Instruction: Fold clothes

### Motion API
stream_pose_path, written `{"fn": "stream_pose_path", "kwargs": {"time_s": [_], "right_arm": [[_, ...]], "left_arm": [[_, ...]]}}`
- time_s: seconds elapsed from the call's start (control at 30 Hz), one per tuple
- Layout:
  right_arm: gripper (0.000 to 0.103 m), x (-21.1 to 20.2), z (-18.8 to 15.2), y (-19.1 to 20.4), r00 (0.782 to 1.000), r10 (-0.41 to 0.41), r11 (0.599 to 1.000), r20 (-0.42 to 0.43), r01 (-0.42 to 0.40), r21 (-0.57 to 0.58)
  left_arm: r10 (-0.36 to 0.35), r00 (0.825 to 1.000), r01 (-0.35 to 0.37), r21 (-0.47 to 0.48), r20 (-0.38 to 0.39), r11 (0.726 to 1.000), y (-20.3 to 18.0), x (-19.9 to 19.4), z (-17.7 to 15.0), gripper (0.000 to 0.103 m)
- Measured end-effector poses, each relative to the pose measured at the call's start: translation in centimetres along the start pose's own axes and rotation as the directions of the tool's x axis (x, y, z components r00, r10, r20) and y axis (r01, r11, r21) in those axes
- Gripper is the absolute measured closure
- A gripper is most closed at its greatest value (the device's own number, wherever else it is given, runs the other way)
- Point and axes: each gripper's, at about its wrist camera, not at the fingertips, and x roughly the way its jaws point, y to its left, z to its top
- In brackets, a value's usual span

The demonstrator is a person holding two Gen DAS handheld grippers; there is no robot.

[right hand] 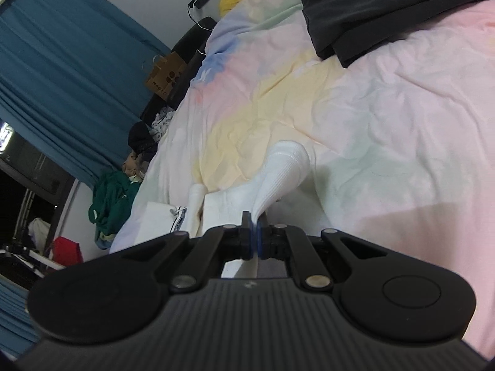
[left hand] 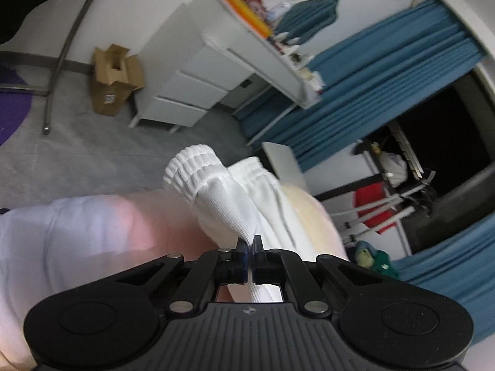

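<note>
Both tongs, left (left hand: 249,242) and right (right hand: 255,219), are matte black: ribbed bodies, round side discs, silver rivets, blue-edged fingertips (right hand: 260,241).

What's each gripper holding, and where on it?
Left gripper is shut on a white sock below its ribbed cuff. Right gripper is shut on a white sock's narrow end; which part, unclear.

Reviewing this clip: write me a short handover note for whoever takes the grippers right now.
Left gripper: shut on white socks, cuffs pointing away, held above the bed.
Right gripper: shut on a white sock, toe end forward, over the quilt.
Done: a folded black garment lies further up the bed.
Left: fold the socks and set them down.
</note>
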Motion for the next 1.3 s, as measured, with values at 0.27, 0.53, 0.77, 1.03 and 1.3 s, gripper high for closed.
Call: {"fn": "stream_pose_path", "kwargs": {"time_s": [0.27,0.53,0.77,1.03,1.3], "right_arm": [[0.098,1.2,0.9,8.1,0.997,0.065,0.992,0.051,-0.059,-0.110],[0.098,11.9,-1.1,23.6,0.992,0.071,0.939,0.108,-0.030,-0.342],[0.098,25.0,-6.1,28.6,0.994,-0.019,0.869,0.106,0.069,-0.490],[0.092,33.2,-10.0,26.9,0.998,-0.070,0.802,0.011,0.063,-0.595],[0.072,26.6,-4.3,23.6,0.990,0.100,0.852,-0.102,-0.138,-0.506]], "left_arm": [[-0.012,1.000,0.013,0.055,-0.016,0.998,-6.4,2.2,4.3,0.101],[0.076,0.997,-0.078,0.212,0.019,0.974,-17.2,16.8,7.5,0.101],[0.226,0.974,-0.210,0.291,-0.023,0.933,-20.5,34.0,7.2,0.100],[0.357,0.932,-0.301,0.428,-0.054,0.852,-19.3,44.1,3.7,0.096],[0.194,0.977,-0.137,0.445,-0.086,0.885,-18.2,37.4,4.3,0.056]]}}
